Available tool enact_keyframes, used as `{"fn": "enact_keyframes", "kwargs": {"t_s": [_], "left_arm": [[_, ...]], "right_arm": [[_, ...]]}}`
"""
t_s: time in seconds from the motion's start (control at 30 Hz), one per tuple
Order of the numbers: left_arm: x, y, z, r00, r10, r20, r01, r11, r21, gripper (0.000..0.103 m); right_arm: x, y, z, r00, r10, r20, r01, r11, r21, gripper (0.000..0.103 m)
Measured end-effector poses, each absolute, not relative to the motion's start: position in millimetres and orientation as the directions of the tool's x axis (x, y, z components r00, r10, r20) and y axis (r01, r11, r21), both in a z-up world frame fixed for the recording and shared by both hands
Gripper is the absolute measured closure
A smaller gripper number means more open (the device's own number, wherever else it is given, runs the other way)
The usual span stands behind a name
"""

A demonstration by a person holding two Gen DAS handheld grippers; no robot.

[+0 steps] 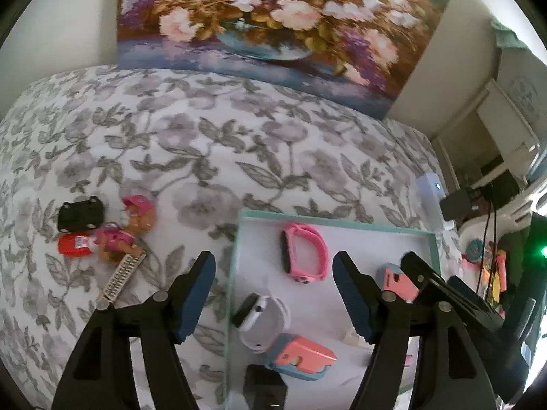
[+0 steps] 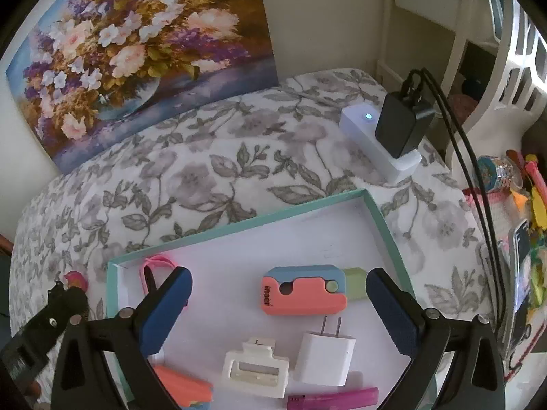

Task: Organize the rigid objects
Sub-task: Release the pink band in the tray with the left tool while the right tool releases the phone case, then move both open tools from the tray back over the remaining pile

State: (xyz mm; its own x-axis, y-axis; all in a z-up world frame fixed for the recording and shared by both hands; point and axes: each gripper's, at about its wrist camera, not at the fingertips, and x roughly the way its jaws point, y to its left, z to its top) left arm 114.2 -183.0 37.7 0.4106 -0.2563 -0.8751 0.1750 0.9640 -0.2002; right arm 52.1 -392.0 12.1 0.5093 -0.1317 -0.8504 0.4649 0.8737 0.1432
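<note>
A bed (image 1: pixel 212 143) with a grey floral cover fills most of the room, a big flower painting (image 1: pixel 273 20) leaning on the wall behind it. On the bed sits a shallow teal-rimmed tray (image 2: pixel 239 227), its near end cut off in both views. The left gripper (image 1: pixel 273 294) hangs over the tray's left edge, its jaws spread wide and holding nothing; the right gripper (image 2: pixel 278 311) hovers over the tray's middle, likewise spread and empty. Inside the tray lie a pink watch (image 1: pixel 304 253), a white watch (image 1: pixel 261 321), two coral-and-blue folding gadgets (image 2: pixel 302 290), one partly hidden by the right gripper's left finger, a white plug (image 2: pixel 324 358), a white clip (image 2: pixel 254 367), and a magenta stick (image 2: pixel 333 401) that is cut off by the frame. Outside the tray, to its left on the cover, are a black toy car (image 1: pixel 80 213), a red toy (image 1: pixel 73 244), a blurred pink-capped figure (image 1: pixel 128 225) and a small comb (image 1: pixel 121 278), all close together.
</note>
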Motion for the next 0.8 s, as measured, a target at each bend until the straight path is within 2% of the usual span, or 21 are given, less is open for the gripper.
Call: {"fn": "enact_keyframes", "kwargs": {"t_s": [0.07, 0.2, 0.27, 0.5, 0.8], "left_arm": [[116.5, -177.7, 38.6, 0.416, -0.247, -0.875, 0.162, 0.967, -0.196, 0.024], [121.3, -163.2, 40.4, 0.429, -0.225, -0.875, 0.127, 0.974, -0.188, 0.021], [124.1, -154.6, 42.5, 0.444, -0.205, -0.872, 0.104, 0.979, -0.177, 0.009], [131.7, -110.8, 55.1, 0.504, -0.103, -0.857, -0.003, 0.993, -0.121, 0.008], [137.5, -38.8, 69.7, 0.539, 0.027, -0.842, -0.154, 0.986, -0.067, 0.008]], "right_arm": [[52.6, -390.6, 14.9, 0.508, -0.139, -0.850, 0.462, 0.877, 0.133, 0.000], [51.5, -386.0, 25.6, 0.528, -0.150, -0.836, 0.449, 0.885, 0.125, 0.000], [51.5, -382.2, 31.7, 0.540, -0.155, -0.827, 0.441, 0.889, 0.121, 0.000], [54.5, -358.0, 51.5, 0.592, -0.156, -0.791, 0.393, 0.912, 0.114, 0.000], [68.6, -314.6, 53.4, 0.597, -0.107, -0.795, 0.310, 0.945, 0.106, 0.000]]}}
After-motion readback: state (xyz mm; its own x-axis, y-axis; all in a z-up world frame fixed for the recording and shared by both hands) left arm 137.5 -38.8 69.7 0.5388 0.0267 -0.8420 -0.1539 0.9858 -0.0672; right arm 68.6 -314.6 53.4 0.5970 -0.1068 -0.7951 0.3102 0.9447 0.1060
